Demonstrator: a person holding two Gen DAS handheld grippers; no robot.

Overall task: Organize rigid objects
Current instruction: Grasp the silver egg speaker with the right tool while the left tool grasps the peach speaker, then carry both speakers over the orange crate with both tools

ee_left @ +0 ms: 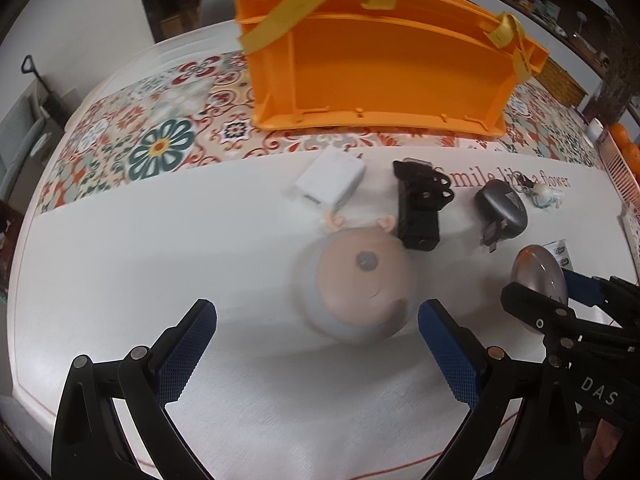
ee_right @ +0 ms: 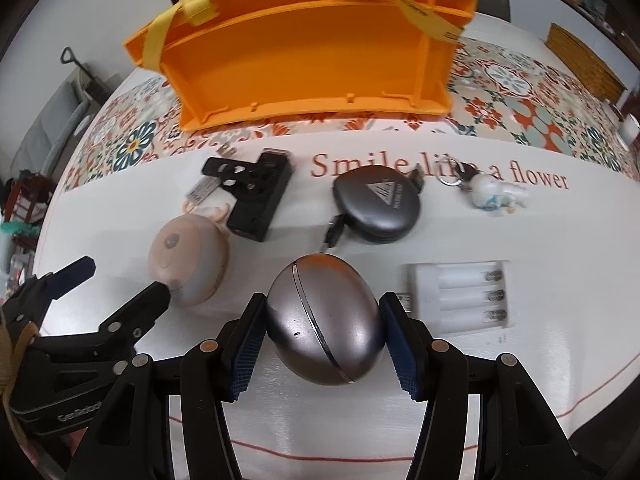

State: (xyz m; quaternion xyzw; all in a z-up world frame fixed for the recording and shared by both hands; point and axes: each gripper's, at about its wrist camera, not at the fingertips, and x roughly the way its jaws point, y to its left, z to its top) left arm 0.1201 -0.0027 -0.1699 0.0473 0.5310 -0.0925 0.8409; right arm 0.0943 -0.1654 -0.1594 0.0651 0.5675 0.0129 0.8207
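Note:
My right gripper (ee_right: pixel 323 332) is shut on a silver egg-shaped case (ee_right: pixel 324 320), which also shows in the left wrist view (ee_left: pixel 540 276). My left gripper (ee_left: pixel 318 320) is open, just in front of a round beige and grey toy (ee_left: pixel 356 292), which lies between its fingertips; the toy also shows in the right wrist view (ee_right: pixel 188 264). An orange crate (ee_left: pixel 380 68) with yellow straps stands at the back of the table, seen also in the right wrist view (ee_right: pixel 304 52).
On the white table lie a black bracket (ee_right: pixel 256 196), a round grey cable reel (ee_right: pixel 380 204), a white battery holder (ee_right: pixel 460 292), a white keychain figure (ee_right: pixel 496 194) and a white adapter (ee_left: pixel 332 180). A patterned runner (ee_left: pixel 160 136) lies under the crate.

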